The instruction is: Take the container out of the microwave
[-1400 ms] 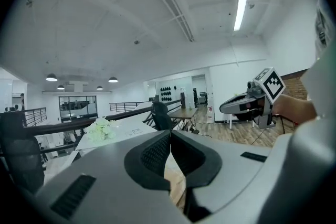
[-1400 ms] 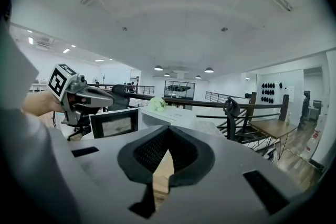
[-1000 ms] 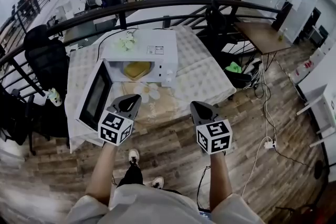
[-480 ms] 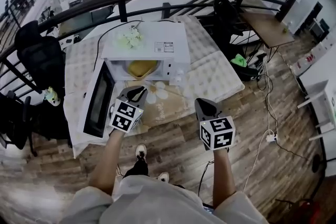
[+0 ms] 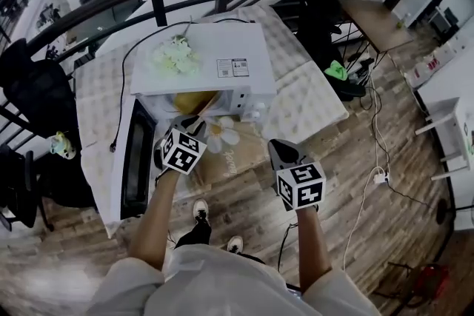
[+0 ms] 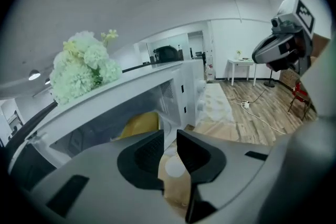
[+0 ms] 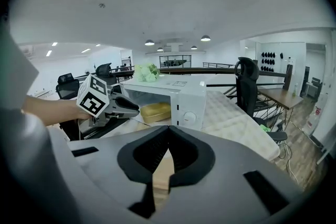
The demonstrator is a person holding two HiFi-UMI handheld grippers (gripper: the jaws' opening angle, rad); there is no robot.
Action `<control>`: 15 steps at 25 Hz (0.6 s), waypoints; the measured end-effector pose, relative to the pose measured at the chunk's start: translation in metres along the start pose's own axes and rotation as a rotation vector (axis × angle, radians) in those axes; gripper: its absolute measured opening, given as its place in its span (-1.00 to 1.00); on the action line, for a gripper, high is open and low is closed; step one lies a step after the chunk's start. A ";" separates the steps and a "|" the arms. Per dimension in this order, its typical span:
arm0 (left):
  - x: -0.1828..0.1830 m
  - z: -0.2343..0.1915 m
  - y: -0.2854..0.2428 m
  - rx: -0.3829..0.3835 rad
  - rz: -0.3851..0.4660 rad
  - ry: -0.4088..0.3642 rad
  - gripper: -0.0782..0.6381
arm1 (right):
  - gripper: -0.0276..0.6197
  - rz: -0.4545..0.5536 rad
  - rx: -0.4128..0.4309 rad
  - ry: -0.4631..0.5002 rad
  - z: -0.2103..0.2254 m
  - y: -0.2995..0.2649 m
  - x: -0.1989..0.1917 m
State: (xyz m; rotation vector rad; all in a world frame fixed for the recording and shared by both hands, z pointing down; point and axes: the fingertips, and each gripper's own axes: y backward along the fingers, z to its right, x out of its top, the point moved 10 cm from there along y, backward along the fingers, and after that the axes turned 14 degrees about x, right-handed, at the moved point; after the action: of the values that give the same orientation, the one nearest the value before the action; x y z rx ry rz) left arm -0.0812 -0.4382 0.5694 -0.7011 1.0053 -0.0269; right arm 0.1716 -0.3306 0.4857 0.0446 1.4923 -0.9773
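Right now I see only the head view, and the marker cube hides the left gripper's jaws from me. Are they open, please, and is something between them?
Observer: In the left gripper view, the left gripper has its jaws apart and opening, with nothing between them.
Operator: And the right one?
Observer: The right gripper is shut, tips touching, and empty.
Operator: Is the left one at the container already?
Observer: Not yet. The right gripper view shows a gap between its tip and the yellow container, which sits inside the microwave.
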 end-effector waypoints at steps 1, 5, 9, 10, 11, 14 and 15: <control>-0.003 -0.002 -0.010 0.006 -0.025 -0.017 -0.53 | -0.87 -0.007 -0.003 -0.005 0.001 -0.005 0.001; -0.013 0.001 -0.041 0.040 -0.123 -0.140 -0.44 | -0.87 -0.020 -0.019 -0.031 0.004 -0.019 0.005; -0.015 -0.004 -0.067 0.031 -0.176 -0.214 -0.42 | -0.87 -0.030 -0.027 -0.041 0.004 -0.032 0.008; -0.016 -0.004 -0.073 0.026 -0.189 -0.242 -0.41 | -0.87 -0.034 -0.030 -0.044 0.004 -0.035 0.007; -0.017 -0.004 -0.078 0.019 -0.202 -0.271 -0.41 | -0.87 -0.037 -0.032 -0.049 0.005 -0.037 0.005; -0.019 -0.003 -0.087 -0.018 -0.232 -0.341 -0.41 | -0.87 -0.038 -0.036 -0.074 0.006 -0.042 0.002; -0.019 -0.004 -0.089 -0.031 -0.237 -0.353 -0.41 | -0.87 -0.041 -0.038 -0.078 0.005 -0.044 0.001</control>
State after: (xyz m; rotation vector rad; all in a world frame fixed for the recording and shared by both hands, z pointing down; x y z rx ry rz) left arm -0.0693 -0.5032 0.6315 -0.8182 0.5828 -0.0912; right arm 0.1511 -0.3618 0.5086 -0.0510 1.4443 -0.9728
